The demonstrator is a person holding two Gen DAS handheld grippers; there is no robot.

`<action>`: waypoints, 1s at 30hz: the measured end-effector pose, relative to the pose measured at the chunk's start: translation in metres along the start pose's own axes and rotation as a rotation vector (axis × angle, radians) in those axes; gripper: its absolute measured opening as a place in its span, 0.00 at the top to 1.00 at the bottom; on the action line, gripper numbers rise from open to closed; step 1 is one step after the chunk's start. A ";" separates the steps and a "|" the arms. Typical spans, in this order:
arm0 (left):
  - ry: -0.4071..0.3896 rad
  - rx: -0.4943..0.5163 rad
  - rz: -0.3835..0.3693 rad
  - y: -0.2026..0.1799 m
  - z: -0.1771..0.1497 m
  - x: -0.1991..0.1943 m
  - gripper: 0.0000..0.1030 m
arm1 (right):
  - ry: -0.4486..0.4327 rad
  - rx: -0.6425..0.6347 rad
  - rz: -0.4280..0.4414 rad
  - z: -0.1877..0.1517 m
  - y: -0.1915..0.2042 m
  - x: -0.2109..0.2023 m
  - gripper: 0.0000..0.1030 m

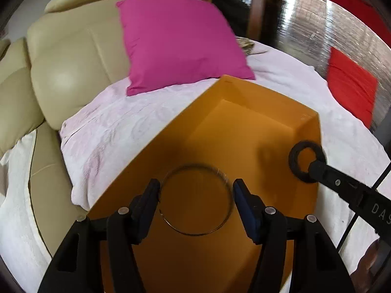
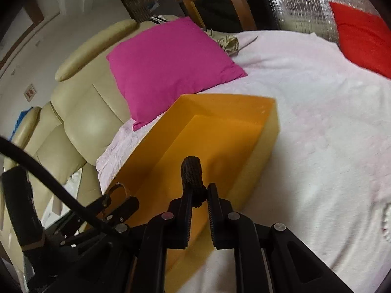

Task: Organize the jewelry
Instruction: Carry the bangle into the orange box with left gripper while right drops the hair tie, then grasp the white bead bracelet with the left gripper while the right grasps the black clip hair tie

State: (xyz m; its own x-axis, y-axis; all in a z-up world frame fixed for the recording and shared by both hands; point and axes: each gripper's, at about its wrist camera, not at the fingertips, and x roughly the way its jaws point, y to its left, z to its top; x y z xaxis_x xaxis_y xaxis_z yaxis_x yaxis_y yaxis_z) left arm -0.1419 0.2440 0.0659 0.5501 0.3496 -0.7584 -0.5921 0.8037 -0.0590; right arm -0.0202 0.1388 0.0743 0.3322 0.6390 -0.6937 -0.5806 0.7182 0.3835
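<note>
An open orange box lies on a white blanket. My left gripper hangs over the box, shut across a thin metal bangle that spans the gap between its fingers. My right gripper is shut on a black woven ring, seen edge-on above the orange box. In the left wrist view that black ring hangs over the box's right rim, at the tip of the right gripper. The right wrist view shows the left gripper with the metal bangle at the box's left edge.
A pink cushion leans on the beige leather sofa back just behind the box. A red cushion stands at the right by a shiny foil wall. The white blanket spreads to the right of the box.
</note>
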 end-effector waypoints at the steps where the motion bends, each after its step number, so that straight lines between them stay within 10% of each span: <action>1: -0.002 -0.005 0.006 0.003 0.000 -0.002 0.38 | 0.010 0.019 0.013 0.001 0.000 0.004 0.78; 5: -0.034 -0.004 0.036 0.000 0.004 -0.002 0.32 | -0.034 0.074 0.053 0.001 -0.003 -0.005 0.44; 18: -0.241 0.244 -0.053 -0.100 -0.016 -0.040 0.27 | -0.235 0.197 -0.174 -0.046 -0.107 -0.155 0.44; 30: -0.219 0.549 -0.180 -0.226 -0.068 -0.044 0.27 | -0.346 0.643 -0.291 -0.140 -0.270 -0.285 0.46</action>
State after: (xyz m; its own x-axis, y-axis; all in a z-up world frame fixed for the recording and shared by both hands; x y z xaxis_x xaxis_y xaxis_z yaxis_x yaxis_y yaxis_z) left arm -0.0722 0.0141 0.0682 0.7559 0.2296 -0.6131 -0.1212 0.9694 0.2136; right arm -0.0616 -0.2759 0.0833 0.6790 0.3740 -0.6317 0.0746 0.8209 0.5662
